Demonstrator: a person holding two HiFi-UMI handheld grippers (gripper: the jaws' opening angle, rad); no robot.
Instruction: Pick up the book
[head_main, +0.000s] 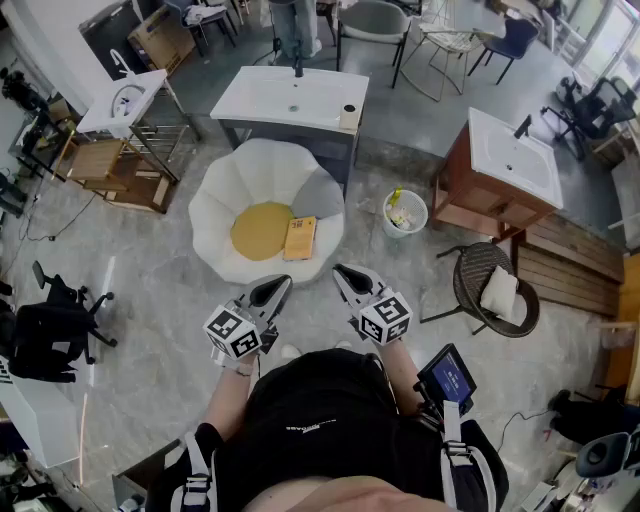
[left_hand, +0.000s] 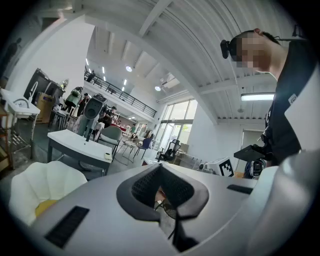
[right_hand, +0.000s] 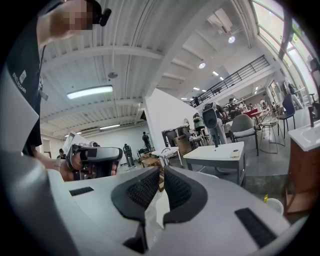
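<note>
Left tongs (head_main: 272, 290) and right tongs (head_main: 347, 275) are both pinched shut, with nothing in them.
They sit side by side, a little apart, and point the same way. The orange book (head_main: 300, 238) lies out in front of both tips, not touching them. It rests on a white round chair (head_main: 222, 190), just beside a yellow cushion (head_main: 261, 230).

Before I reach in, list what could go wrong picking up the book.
The left gripper and right gripper have shut jaws; unopened, they might only shove the book. It lies flat in the white chair beside the yellow cushion, so its edge may be hard to catch.
</note>
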